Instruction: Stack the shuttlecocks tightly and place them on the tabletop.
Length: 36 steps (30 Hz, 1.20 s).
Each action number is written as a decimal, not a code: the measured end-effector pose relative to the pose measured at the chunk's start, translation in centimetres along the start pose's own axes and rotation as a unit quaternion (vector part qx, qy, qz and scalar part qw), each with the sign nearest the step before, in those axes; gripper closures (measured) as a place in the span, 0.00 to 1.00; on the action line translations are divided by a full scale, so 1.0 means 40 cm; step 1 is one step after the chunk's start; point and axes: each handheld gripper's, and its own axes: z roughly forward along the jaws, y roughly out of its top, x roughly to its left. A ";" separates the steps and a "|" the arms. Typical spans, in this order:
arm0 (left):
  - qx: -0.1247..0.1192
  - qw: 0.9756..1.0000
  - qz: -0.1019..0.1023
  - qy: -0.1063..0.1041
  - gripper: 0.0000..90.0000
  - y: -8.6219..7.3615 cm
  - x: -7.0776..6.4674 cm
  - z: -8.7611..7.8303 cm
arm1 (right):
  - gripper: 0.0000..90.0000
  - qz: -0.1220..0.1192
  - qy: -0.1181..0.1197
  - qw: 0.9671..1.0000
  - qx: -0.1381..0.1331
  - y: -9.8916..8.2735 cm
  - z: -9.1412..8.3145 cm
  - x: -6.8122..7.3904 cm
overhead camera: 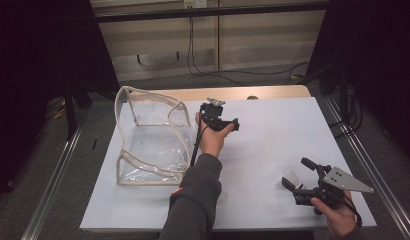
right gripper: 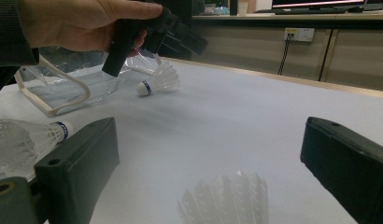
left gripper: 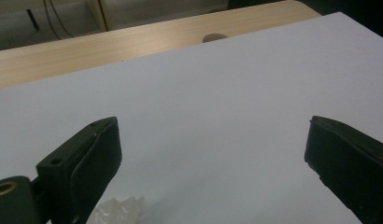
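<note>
From the high view, the left gripper (overhead camera: 236, 125) is hanging over the middle of the white table (overhead camera: 273, 130), held up in the person's left hand (overhead camera: 211, 137), its jaws pointing toward 3 o'clock. The right gripper (overhead camera: 295, 175) is sitting low near the table's 5 o'clock corner, its jaws spread apart and pointing toward 10 o'clock, a grey three-cornered plate on top. A clear plastic bag (overhead camera: 148, 137) with pale piping is standing open at 9 o'clock of the left hand, just beside it.

The right gripper view is showing what the high view barely resolves: three white feathered shuttlecocks. One shuttlecock (right gripper: 159, 80) with a blue-banded cork is lying on its side beside the bag (right gripper: 63, 88), under the left hand (right gripper: 82, 23). A second shuttlecock (right gripper: 26, 137) is lying at 9 o'clock, just behind the near jaw. A third shuttlecock (right gripper: 227, 198) is standing skirt-up between the wide-open jaws, touching neither.

The left gripper view is looking along its own jaws, also parted wide with nothing between them, over bare white tabletop (left gripper: 217, 107) toward a wooden edge (left gripper: 110, 44). A bit of crinkled clear plastic (left gripper: 119, 209) is peeking in at 7 o'clock beside the near jaw.

The sleeve (overhead camera: 193, 200) is crossing the table's near edge and covering part of it.
</note>
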 end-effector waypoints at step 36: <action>0.077 0.989 -0.041 0.116 0.36 -0.031 0.061 0.017 | 0.04 0.002 0.004 1.000 -0.001 -0.001 0.001 0.000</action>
